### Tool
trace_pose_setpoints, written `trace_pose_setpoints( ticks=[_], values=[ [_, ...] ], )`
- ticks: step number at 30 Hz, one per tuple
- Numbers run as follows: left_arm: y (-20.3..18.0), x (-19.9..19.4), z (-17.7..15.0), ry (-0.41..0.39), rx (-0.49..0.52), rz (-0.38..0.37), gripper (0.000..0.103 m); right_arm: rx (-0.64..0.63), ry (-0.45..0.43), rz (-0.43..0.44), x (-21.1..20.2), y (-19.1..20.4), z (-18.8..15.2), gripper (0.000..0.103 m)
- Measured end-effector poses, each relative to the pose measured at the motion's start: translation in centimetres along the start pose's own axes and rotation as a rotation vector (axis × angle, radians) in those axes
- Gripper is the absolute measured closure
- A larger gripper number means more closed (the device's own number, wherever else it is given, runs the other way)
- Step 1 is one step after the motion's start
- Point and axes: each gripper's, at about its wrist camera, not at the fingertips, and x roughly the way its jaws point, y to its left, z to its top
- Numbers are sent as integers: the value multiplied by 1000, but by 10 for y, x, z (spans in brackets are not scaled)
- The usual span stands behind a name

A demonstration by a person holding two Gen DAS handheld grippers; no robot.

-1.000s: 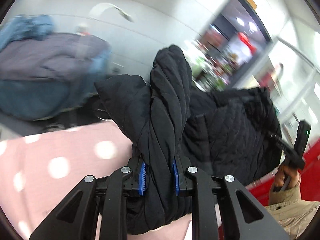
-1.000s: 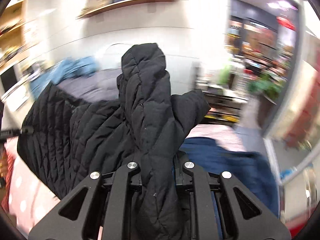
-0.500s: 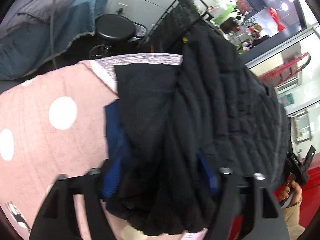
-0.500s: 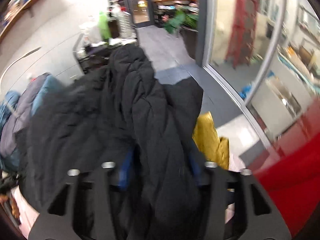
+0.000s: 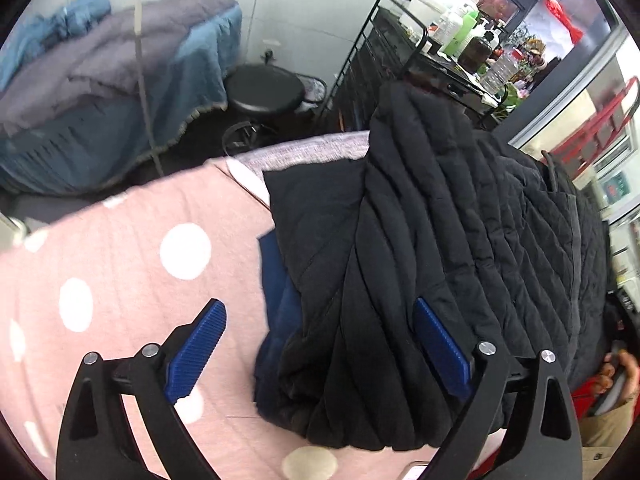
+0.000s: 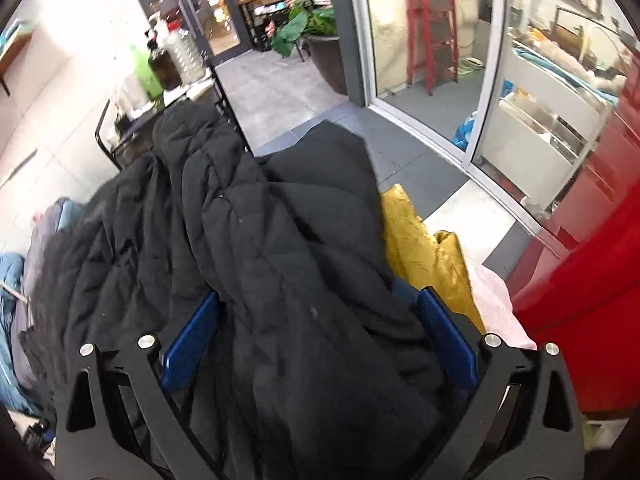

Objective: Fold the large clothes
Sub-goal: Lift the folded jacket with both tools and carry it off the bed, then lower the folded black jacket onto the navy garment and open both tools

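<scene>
Lying between splayed blue ribbed pads of left gripper [image 5: 320, 344], bunched black quilted jacket [image 5: 420, 260]; jaws just opened wide, far pad clear, other at fabric edge. Same for right gripper [image 6: 316, 336]: jaws just opened, puffy folds heaped loose between. Beneath, navy garment [image 5: 276, 292] on pink polka-dot cover [image 5: 140, 240]. Beside, crinkled mustard-yellow fabric [image 6: 420, 248]. Beyond, round black stool [image 5: 264, 90].

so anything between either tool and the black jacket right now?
Nothing visible. The black quilted jacket lies bunched right between the open blue pads of the left tool and of the right tool. Both tools' jaws have just been opening, with no pad pressing on the fabric. A navy garment lies under it on the pink dotted cover.
</scene>
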Motion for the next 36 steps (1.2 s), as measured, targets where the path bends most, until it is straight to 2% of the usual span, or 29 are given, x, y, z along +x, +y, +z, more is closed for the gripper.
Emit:
trace_pose_setpoints(
  ticks=[4, 7, 10, 18, 22, 28, 36],
  values=[
    [-9, -22, -6, -32, 18, 37, 6, -42, -64, -2, -35, 15, -10, 7],
    [-19, -36, -12, -45, 48, 59, 6, -125, -141, -14, -67, 36, -19, 7],
    [-32, -51, -19, -73, 93, 71, 6, -227, -169, -1, -92, 65, -30, 7],
    [-69, -71, -39, -86, 227, 115, 6, -481, -60, 44, -113, 133, -87, 6],
    [-81, -79, -50, -75, 275, 127, 6, -552, -10, 45, -115, 155, -116, 6],
    [-93, -84, -64, -51, 332, 121, 6, -577, 52, 39, -120, 166, -149, 6],
    [-110, -81, -84, -1, 393, 96, 6, -567, 97, 0, -120, 160, -160, 6]
  ],
)
